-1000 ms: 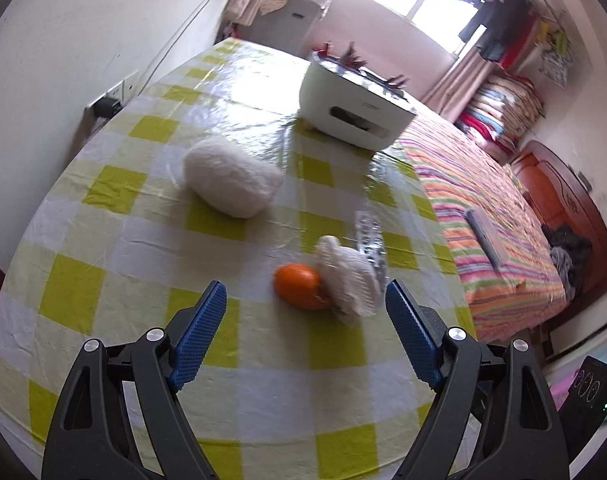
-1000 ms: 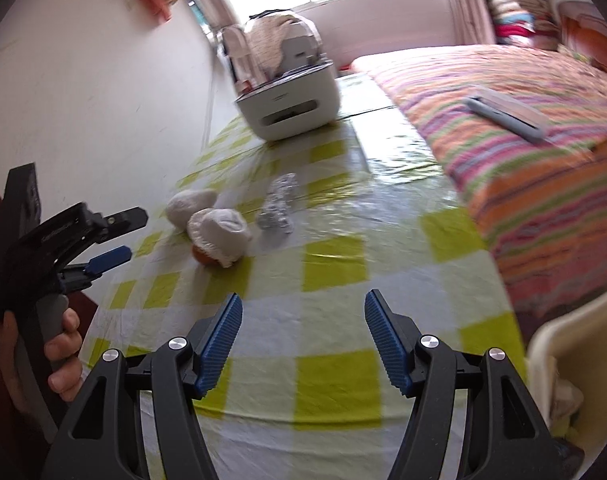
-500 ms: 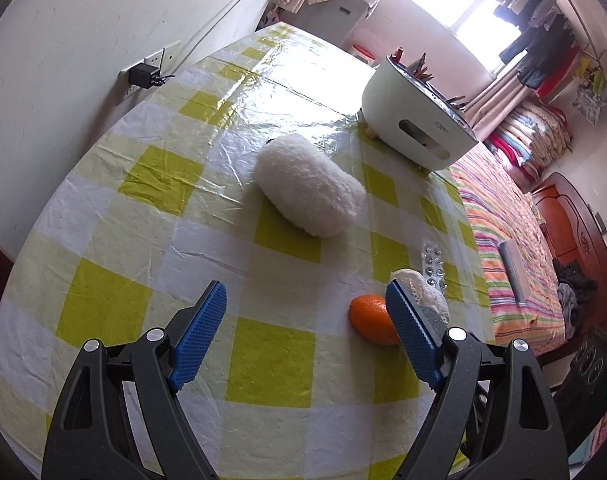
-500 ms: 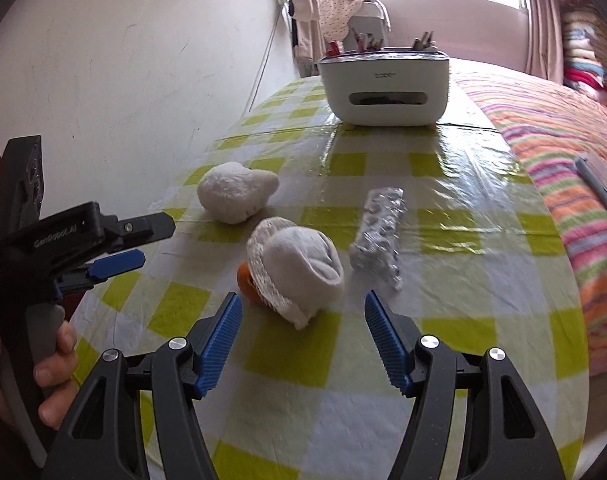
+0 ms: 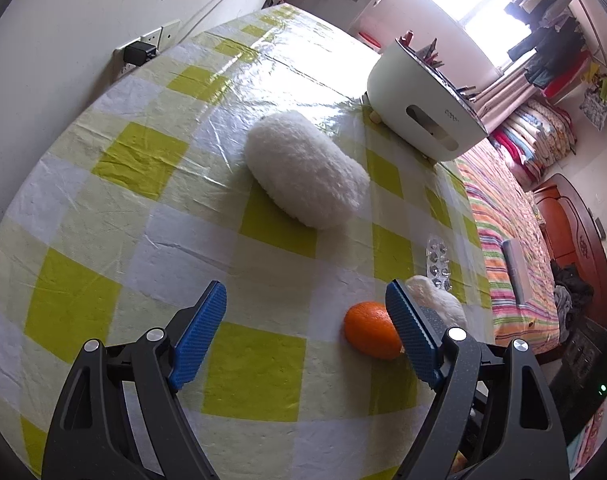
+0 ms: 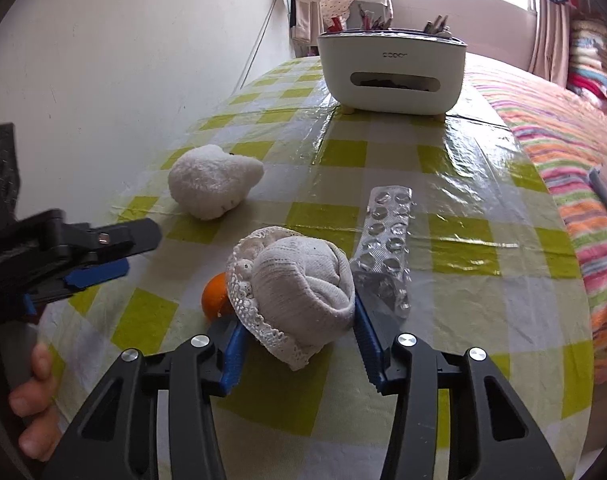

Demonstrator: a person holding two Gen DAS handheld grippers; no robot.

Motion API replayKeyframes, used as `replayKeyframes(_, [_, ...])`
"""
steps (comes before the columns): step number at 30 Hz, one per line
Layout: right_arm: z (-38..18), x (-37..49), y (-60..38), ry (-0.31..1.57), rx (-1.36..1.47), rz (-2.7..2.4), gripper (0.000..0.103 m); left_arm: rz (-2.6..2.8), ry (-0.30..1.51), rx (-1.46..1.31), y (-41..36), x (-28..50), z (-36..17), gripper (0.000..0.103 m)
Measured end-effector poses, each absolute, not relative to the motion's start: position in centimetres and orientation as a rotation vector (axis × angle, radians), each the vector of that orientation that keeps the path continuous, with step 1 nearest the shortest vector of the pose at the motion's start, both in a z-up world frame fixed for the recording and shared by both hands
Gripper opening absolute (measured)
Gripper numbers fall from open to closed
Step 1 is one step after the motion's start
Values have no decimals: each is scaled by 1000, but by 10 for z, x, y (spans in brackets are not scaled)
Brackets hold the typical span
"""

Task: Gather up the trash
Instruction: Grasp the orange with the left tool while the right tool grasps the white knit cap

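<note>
Right wrist view: your right gripper [image 6: 297,346] has swung in from the bed-side edge of the tabletop and now straddles the balled white sock [image 6: 299,284], which a second ago lay well ahead of it. The jaws are closing, the sock sits between the blue pads, and they look to be just meeting its sides; I cannot yet call it a firm grasp. The orange [image 6: 216,295] touches the sock on its wall side, half hidden behind the lace cuff, and the empty blister pack [image 6: 387,246] lies just beside it toward the bed, its near end under the right-hand pad. Mind that pad: it could catch the foil as it comes in.

In the left wrist view, your left gripper [image 5: 305,336] has drifted toward the wall side and dropped a little, so the orange [image 5: 369,334] that was between its fingers a second ago now sits partly behind the right-hand finger. This claw is released and wide, holding nothing, above bare checked cloth near the front edge. The fluffy white bundle [image 5: 305,172] lies mid-table, well ahead of it, and the white organiser box [image 5: 421,114] stands at the far end by the bed-side edge.

So the pick has shifted to your right hand, and the sock looks like the first piece to go. The blister pack, in my judgement, is the next likely trash. No bin shows in either view.
</note>
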State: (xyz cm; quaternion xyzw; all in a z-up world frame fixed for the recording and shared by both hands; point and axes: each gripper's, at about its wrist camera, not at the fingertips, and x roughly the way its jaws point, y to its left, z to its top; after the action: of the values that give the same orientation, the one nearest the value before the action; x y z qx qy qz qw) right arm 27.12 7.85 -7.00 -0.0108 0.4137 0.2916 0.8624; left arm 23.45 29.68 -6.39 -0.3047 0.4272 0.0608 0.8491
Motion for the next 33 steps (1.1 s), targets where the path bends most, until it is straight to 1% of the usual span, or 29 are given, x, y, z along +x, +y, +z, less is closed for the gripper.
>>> replayKeyframes(4, [-63, 259, 49, 877, 83, 623, 46, 107, 924, -595, 279, 242, -66, 81])
replayKeyframes(8, [-59, 245, 23, 862, 140, 610, 46, 115, 937, -498, 260, 249, -67, 81])
replayKeyframes(14, [-59, 233, -8, 868, 242, 606, 46, 105, 956, -422, 241, 264, -70, 81])
replayKeyframes(22, [-59, 224, -29, 860, 297, 601, 46, 140, 985, -300, 222, 272, -76, 78])
replayKeyframes(24, [-58, 223, -33, 853, 302, 596, 46, 153, 981, -267, 218, 272, -76, 67])
replayKeyframes(25, [-57, 222, -34, 851, 306, 596, 46, 160, 979, -247, 216, 272, -76, 54])
replayKeyframes(26, [-57, 221, -37, 847, 313, 594, 46, 163, 979, -229, 215, 272, -76, 47])
replayKeyframes(27, [-56, 220, -39, 845, 314, 593, 46, 150, 976, -227, 215, 271, -76, 42])
replayKeyframes(28, [-55, 220, -41, 841, 315, 591, 46, 136, 976, -230, 214, 270, -77, 33])
replayKeyframes(33, [-50, 214, -52, 816, 326, 576, 46, 107, 977, -241, 209, 258, -76, 26])
